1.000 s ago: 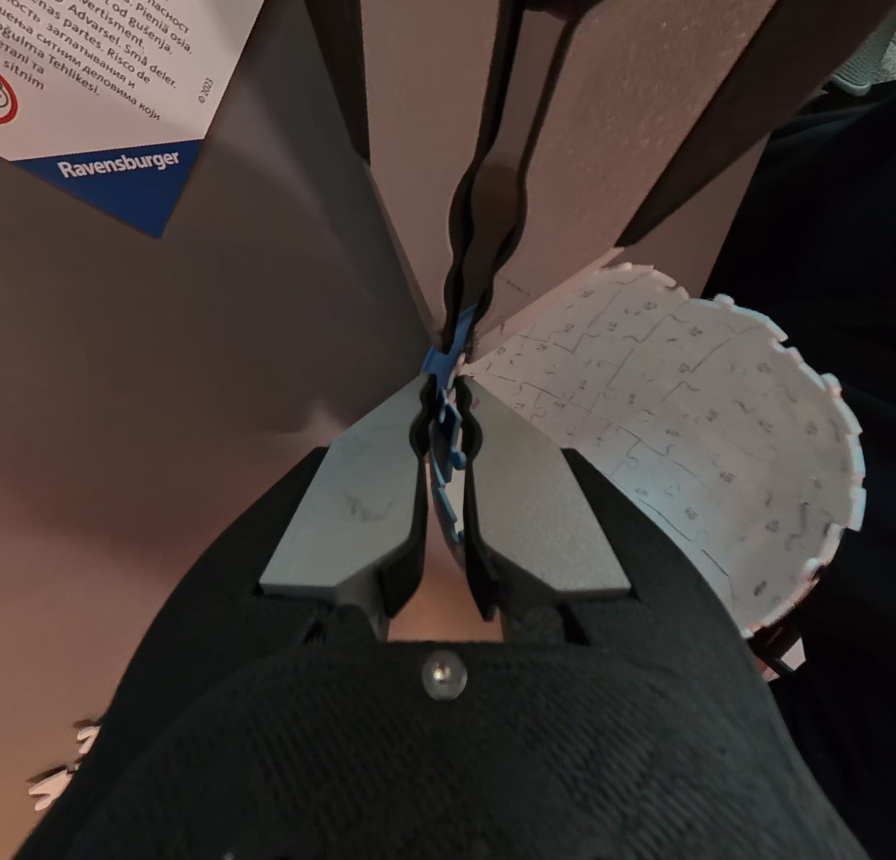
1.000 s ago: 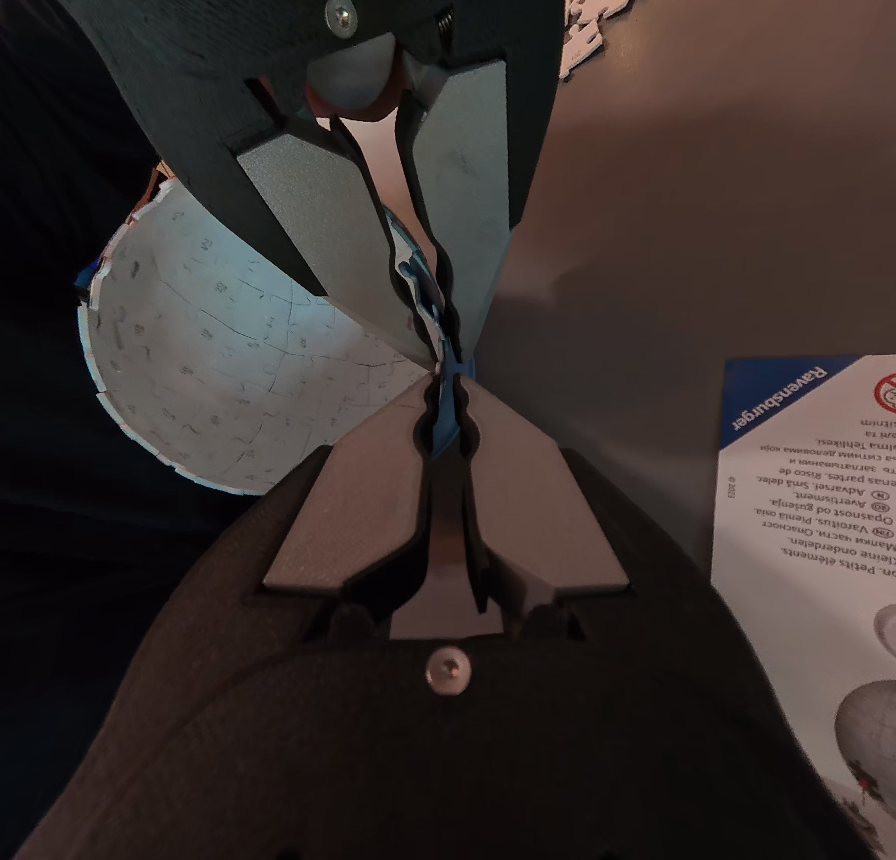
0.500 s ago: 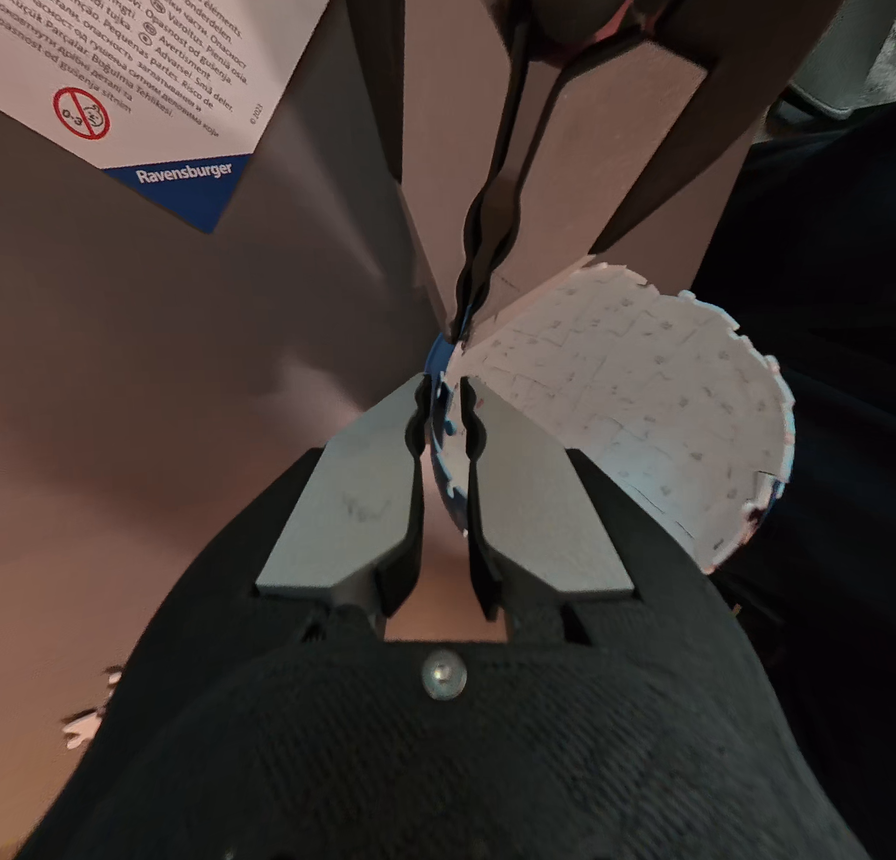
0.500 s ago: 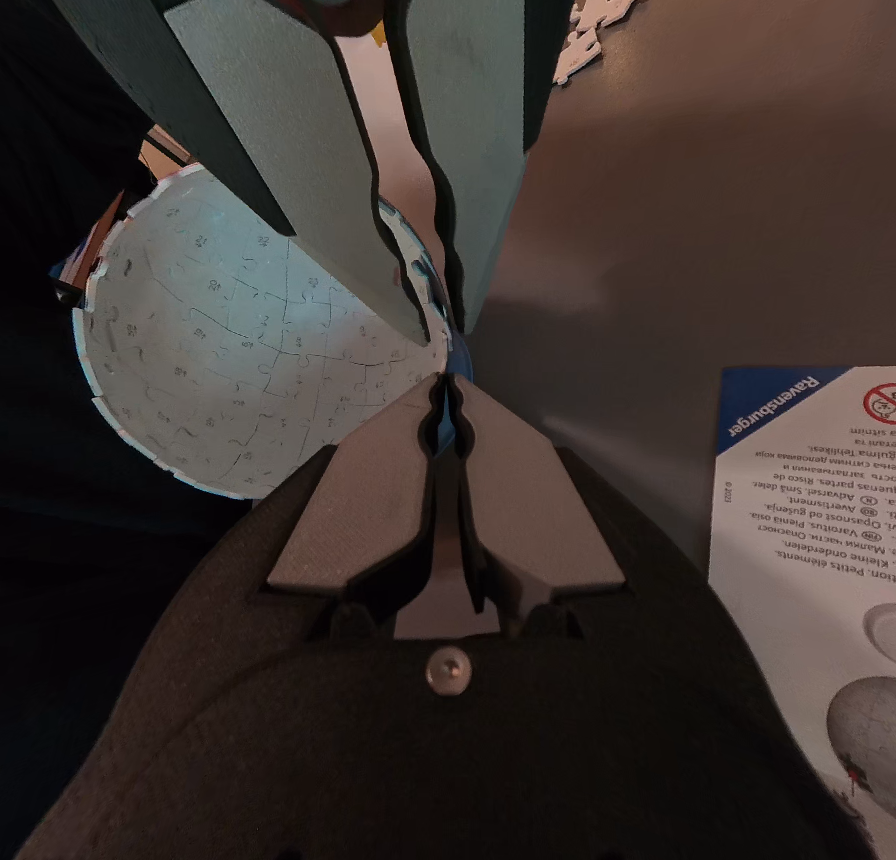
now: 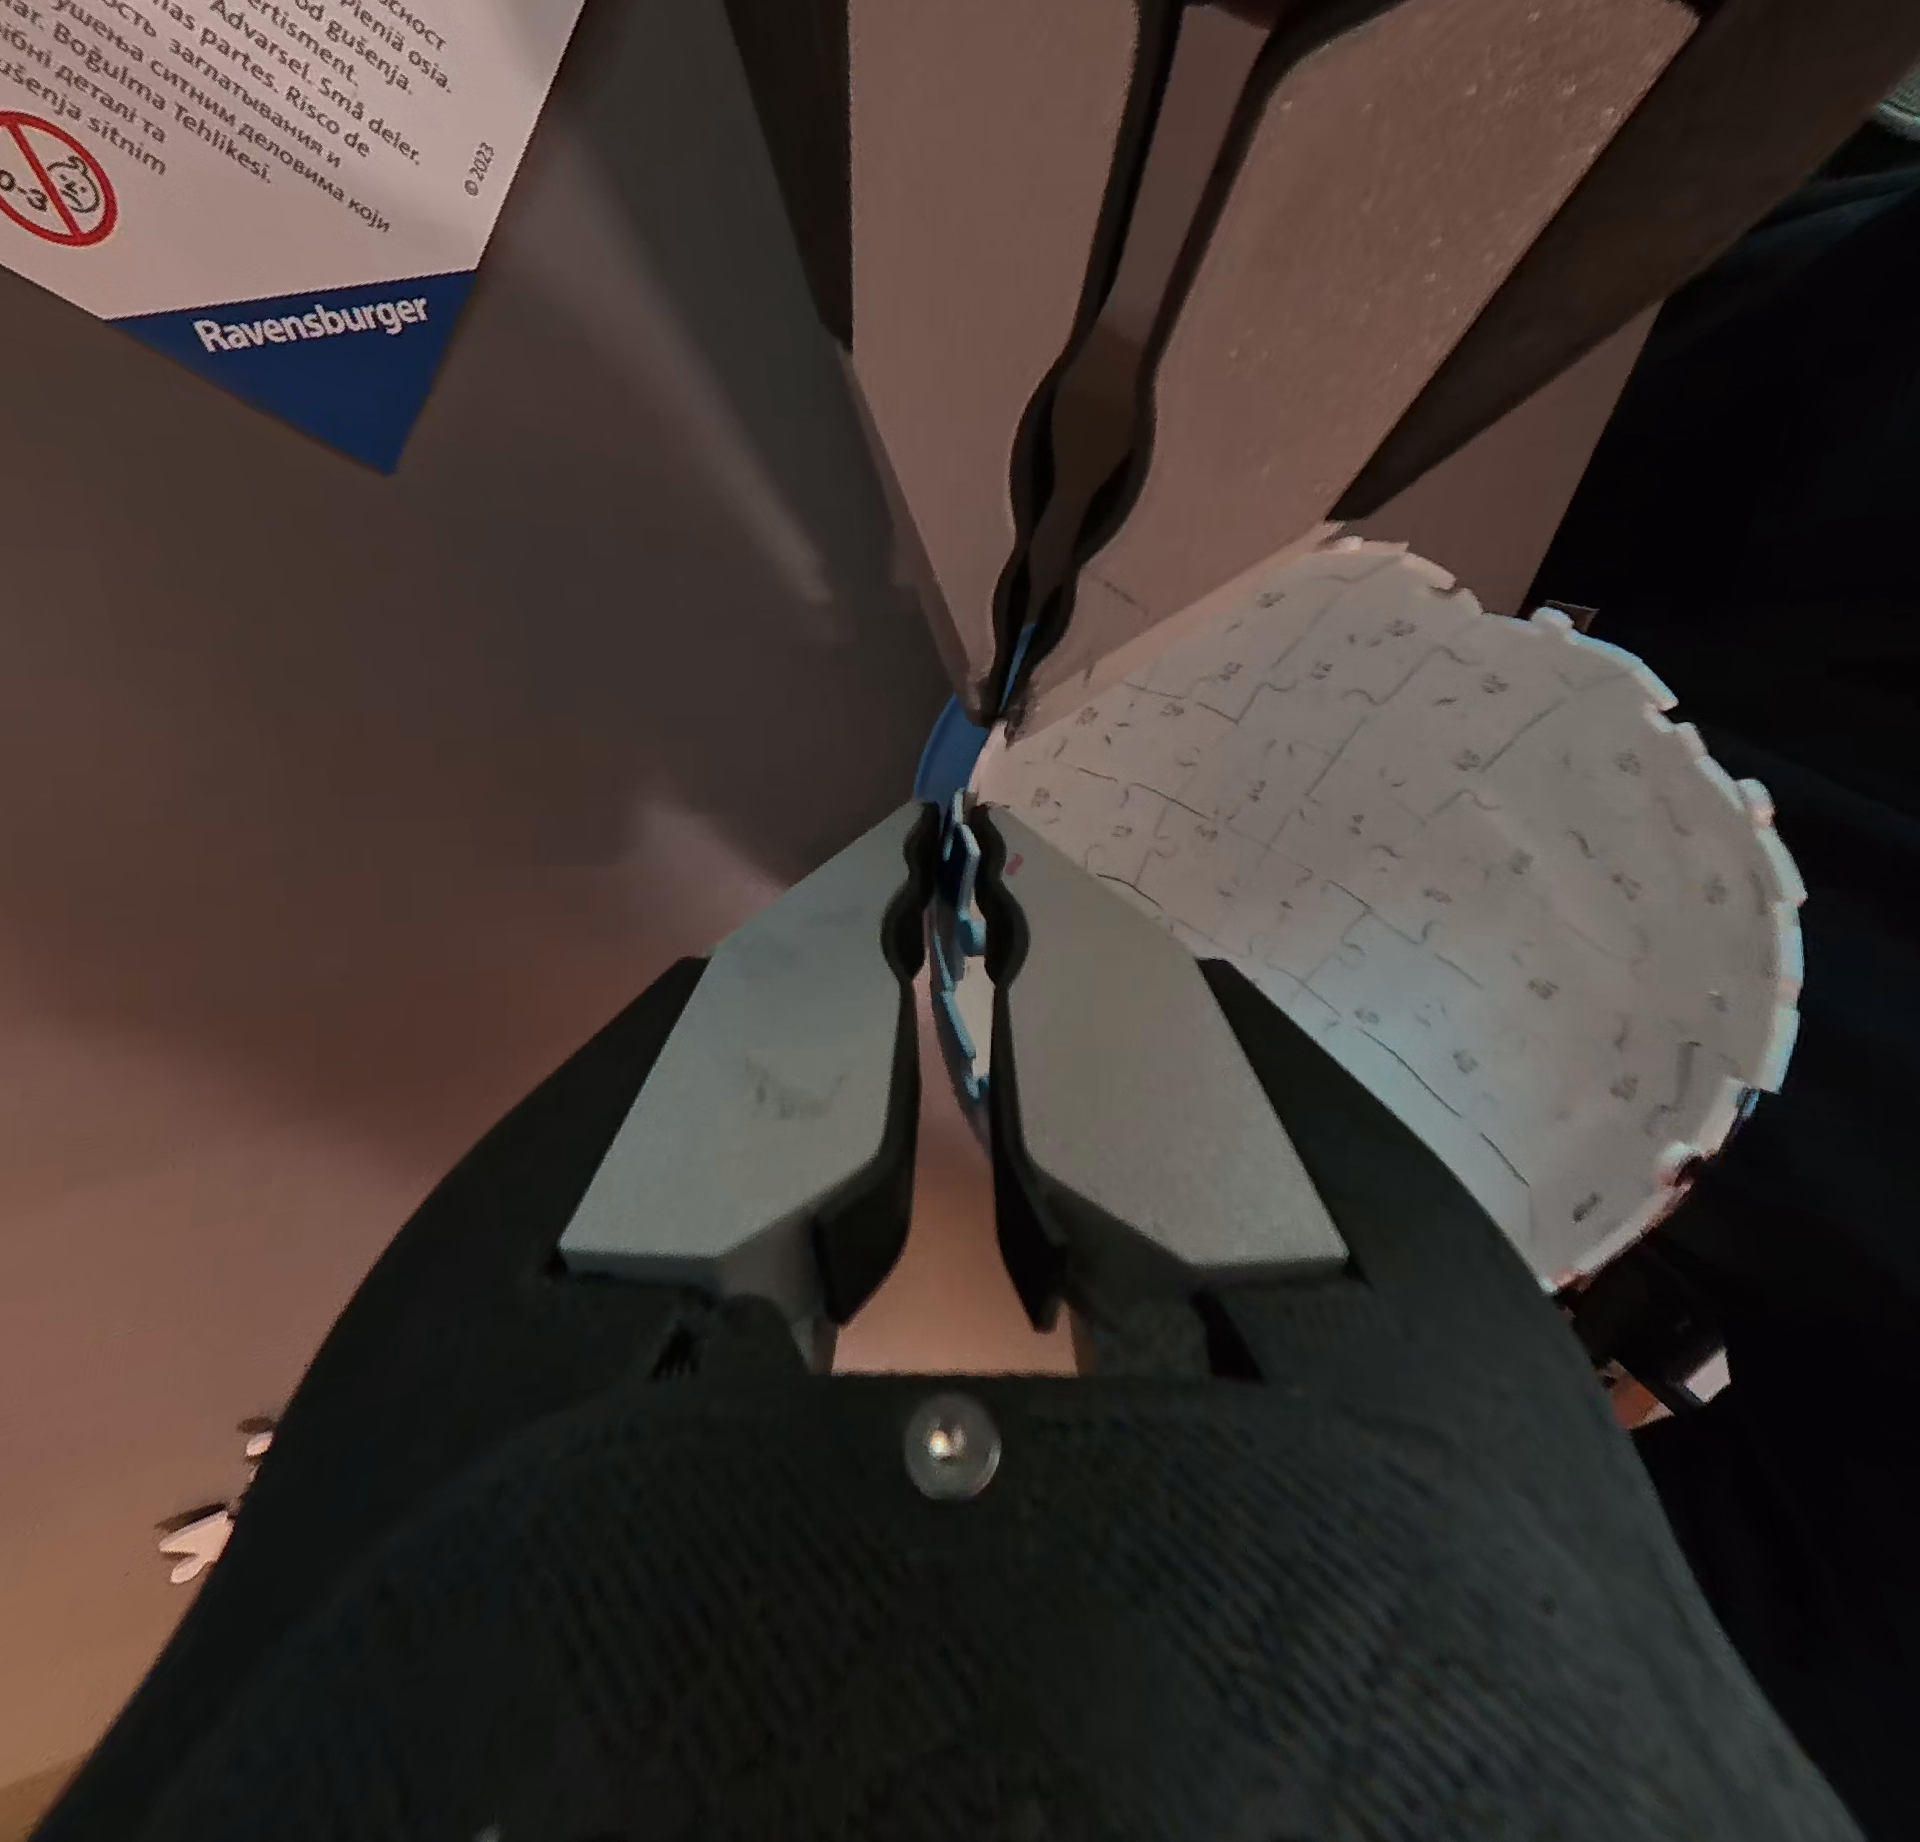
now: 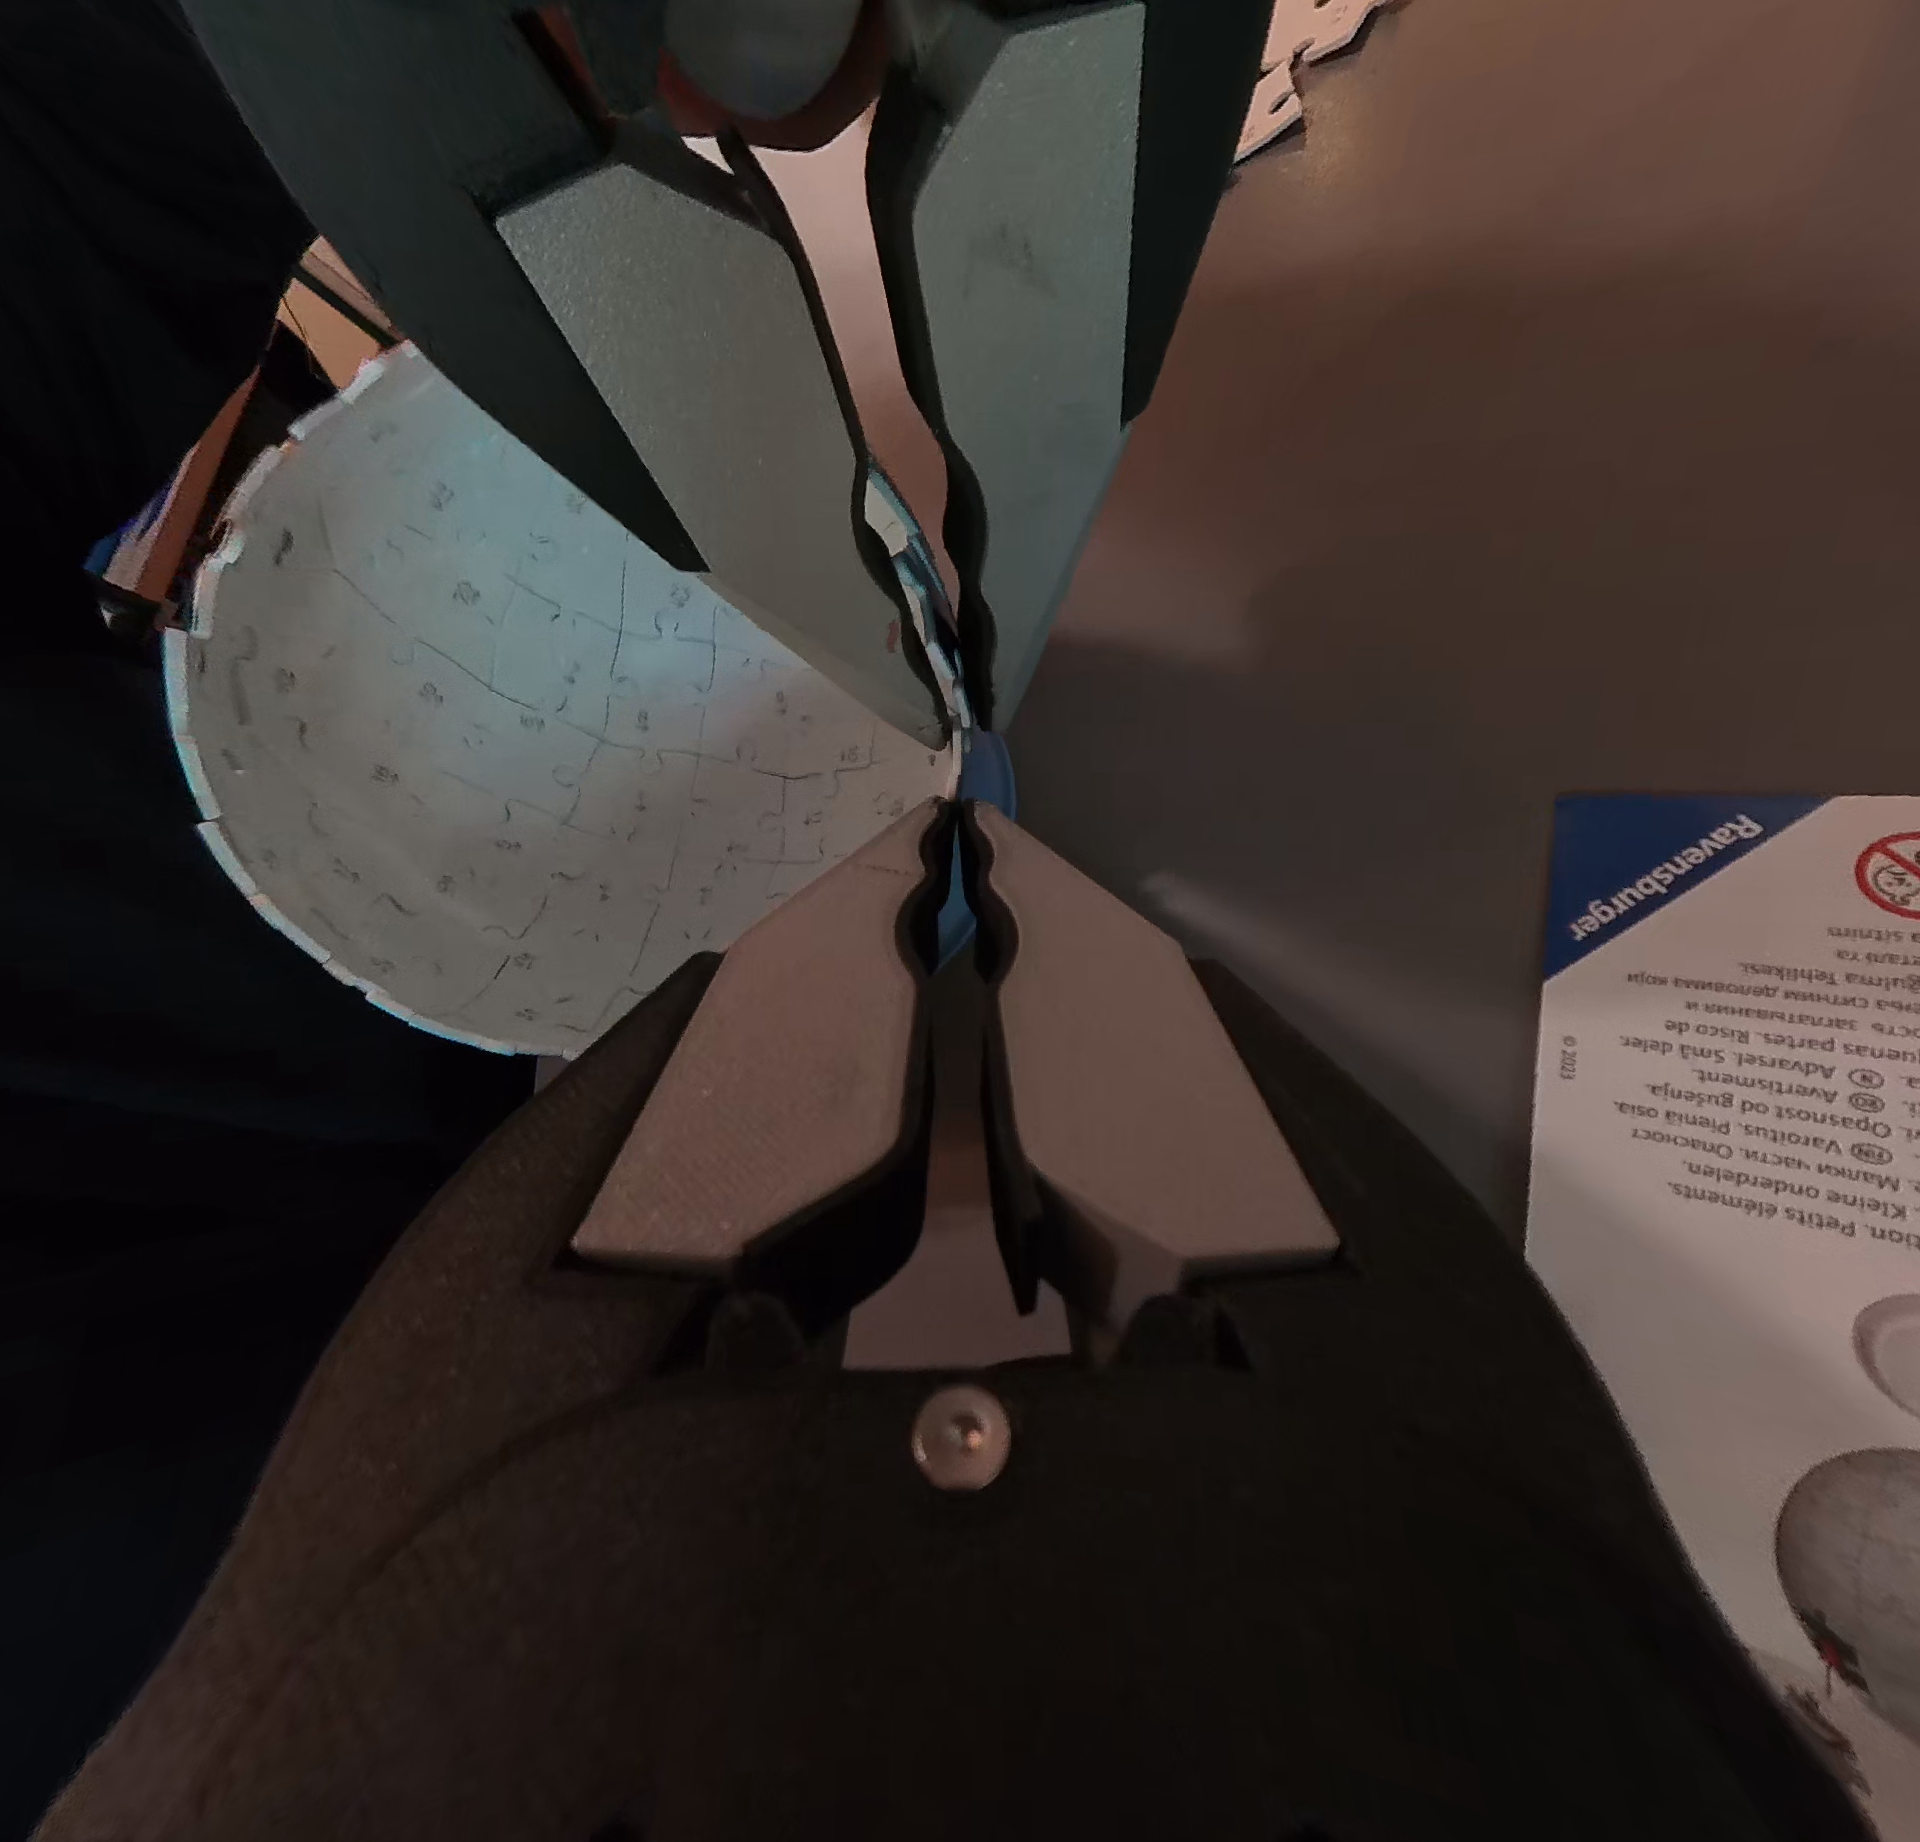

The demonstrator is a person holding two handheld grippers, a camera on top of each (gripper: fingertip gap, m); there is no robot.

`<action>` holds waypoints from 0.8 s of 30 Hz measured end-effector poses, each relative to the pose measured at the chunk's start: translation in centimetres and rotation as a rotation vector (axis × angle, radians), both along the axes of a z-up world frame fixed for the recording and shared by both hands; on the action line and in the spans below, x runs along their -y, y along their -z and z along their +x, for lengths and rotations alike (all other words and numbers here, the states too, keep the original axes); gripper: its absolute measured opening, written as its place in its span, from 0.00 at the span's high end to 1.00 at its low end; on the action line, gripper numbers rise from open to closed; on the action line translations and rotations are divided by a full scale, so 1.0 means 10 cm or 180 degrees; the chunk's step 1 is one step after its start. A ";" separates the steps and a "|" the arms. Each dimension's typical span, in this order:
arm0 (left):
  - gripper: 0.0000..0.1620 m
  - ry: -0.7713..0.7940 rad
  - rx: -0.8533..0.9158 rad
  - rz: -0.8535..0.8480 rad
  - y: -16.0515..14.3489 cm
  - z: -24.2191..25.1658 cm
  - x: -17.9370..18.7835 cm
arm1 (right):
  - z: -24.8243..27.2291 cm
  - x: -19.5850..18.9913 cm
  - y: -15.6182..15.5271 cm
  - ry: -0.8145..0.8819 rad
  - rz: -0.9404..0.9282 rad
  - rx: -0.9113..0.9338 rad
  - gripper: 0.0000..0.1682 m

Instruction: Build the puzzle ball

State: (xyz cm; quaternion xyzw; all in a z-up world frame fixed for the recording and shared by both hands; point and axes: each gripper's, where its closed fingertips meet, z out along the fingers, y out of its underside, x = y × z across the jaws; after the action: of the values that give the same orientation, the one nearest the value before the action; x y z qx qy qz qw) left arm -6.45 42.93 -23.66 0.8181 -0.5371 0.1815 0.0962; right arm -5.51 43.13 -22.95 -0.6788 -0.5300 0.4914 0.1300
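The half-built puzzle ball (image 5: 1455,857) is a bowl of joined pieces, white and numbered inside, blue outside. It is held above the table, open side facing me; in the right wrist view (image 6: 468,753) it lies left of centre. My left gripper (image 5: 956,836) is shut on the ball's rim, the blue edge between its jaws. My right gripper (image 6: 958,836) is shut on the same rim from the opposite side, tip to tip with the left one. Each gripper shows from above in the other's view, the right one (image 5: 1003,691) and the left one (image 6: 961,691).
A white and blue instruction leaflet (image 5: 260,130) lies on the grey-brown table (image 5: 416,753); it also shows at the right in the right wrist view (image 6: 1714,1117). Loose white puzzle pieces lie near the table edge (image 5: 208,1543) and far off (image 6: 1320,16). Less than 4 cm separates the two grippers' tips.
Both grippers and the ball shifted slightly together; the ball's bowl turned a little more open toward the cameras. Both grips held.
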 end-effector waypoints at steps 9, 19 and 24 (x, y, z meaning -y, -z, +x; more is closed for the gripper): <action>0.99 0.0042 0.0039 0.0055 -0.01 -0.02 0.02 | -0.02 0.01 -0.01 -0.0049 0.0061 -0.0057 1.00; 0.98 0.0019 0.0075 0.0070 -0.02 -0.02 0.02 | -0.02 -0.04 -0.13 -0.0049 0.0100 -0.0222 0.97; 0.98 0.0010 0.0100 0.0071 -0.03 0.00 0.02 | -0.04 0.00 -0.10 -0.0121 0.0083 -0.0201 0.96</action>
State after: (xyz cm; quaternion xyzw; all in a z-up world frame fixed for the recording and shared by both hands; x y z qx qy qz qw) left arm -6.43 42.78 -23.34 0.8154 -0.5418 0.1882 0.0789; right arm -5.94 43.14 -21.91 -0.6510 -0.5448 0.5080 0.1461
